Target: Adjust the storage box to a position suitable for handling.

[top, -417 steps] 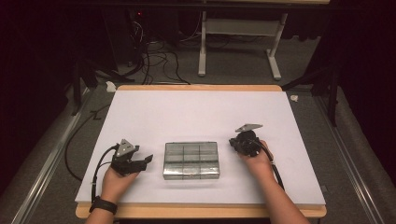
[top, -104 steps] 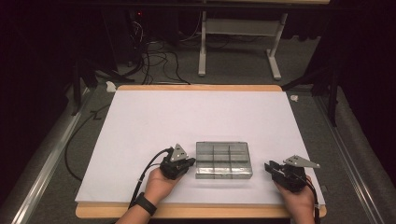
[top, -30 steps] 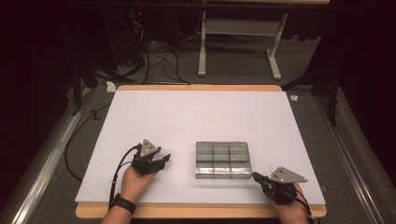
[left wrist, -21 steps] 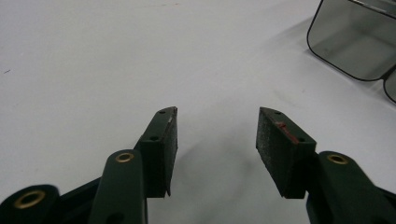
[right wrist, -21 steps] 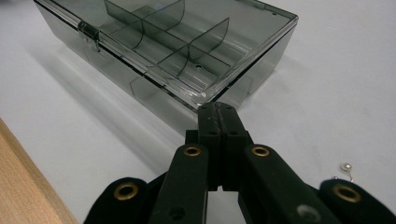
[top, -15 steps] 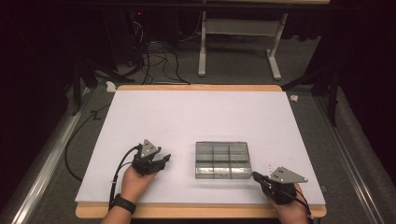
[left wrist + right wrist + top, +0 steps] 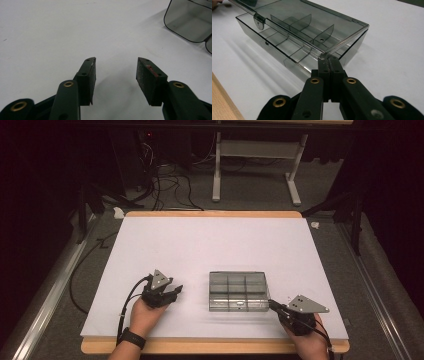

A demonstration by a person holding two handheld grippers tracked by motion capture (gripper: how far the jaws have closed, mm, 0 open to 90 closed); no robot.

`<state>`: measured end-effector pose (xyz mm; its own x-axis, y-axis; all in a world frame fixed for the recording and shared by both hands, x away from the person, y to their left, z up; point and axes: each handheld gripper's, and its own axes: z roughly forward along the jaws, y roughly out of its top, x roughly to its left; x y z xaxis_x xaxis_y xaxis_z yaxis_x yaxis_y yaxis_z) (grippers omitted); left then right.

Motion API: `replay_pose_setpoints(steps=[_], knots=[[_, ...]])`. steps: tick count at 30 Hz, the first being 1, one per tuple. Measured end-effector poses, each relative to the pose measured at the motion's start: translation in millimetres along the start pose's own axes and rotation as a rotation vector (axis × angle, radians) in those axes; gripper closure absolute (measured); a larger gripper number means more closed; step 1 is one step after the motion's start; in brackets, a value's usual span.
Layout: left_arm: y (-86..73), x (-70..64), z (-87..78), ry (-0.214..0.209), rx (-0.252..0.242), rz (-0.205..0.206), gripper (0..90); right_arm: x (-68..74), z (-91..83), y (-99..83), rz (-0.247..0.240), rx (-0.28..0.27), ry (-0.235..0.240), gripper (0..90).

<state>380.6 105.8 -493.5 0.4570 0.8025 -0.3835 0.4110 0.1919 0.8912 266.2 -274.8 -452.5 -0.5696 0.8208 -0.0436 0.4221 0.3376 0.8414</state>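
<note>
A smoky clear plastic compartment box [image 7: 237, 291] lies on the white table sheet [image 7: 210, 245], near the front. In the right gripper view its lid [image 7: 312, 15] is lifted slightly off the base [image 7: 274, 53] along the near side, with a latch [image 7: 259, 21] on the front edge. My right gripper [image 7: 271, 304] is shut, its tips [image 7: 329, 60] wedged at the lid's near right corner. My left gripper [image 7: 177, 290] rests to the left of the box, apart from it. It is open with nothing between its pads [image 7: 116, 72]. A corner of the box [image 7: 190, 22] lies ahead and to its right.
The wooden table edge [image 7: 210, 347] runs just behind both hands. Cables [image 7: 160, 185] and a desk frame [image 7: 255, 170] stand on the floor beyond the far edge. A metal rail [image 7: 45, 290] runs along the left side.
Since 3.5 s ago my left gripper moved left, away from the box, and my right gripper moved in to its front right corner. Over the last second both hold nearly still.
</note>
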Motion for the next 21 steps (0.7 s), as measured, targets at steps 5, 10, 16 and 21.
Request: replay_pose_setpoints(steps=[5,10,16,21], knots=[[0.5,-0.3,-0.7,-0.005,0.002,-0.004,56.5,0.6,0.7,3.0,-0.005,-0.001,-0.001,90.0],[0.6,-16.8,-7.2,-0.079,0.013,-0.018,63.0,0.3,2.5,4.5,-0.002,0.001,0.0,90.0],[0.2,-41.0,-12.5,-0.161,0.023,-0.062,68.6,0.0,3.7,4.5,-0.004,-0.001,0.0,90.0],[-2.1,-60.0,-17.2,-0.219,0.039,-0.076,80.5,-0.2,3.8,4.0,0.009,-0.005,0.004,90.0]])
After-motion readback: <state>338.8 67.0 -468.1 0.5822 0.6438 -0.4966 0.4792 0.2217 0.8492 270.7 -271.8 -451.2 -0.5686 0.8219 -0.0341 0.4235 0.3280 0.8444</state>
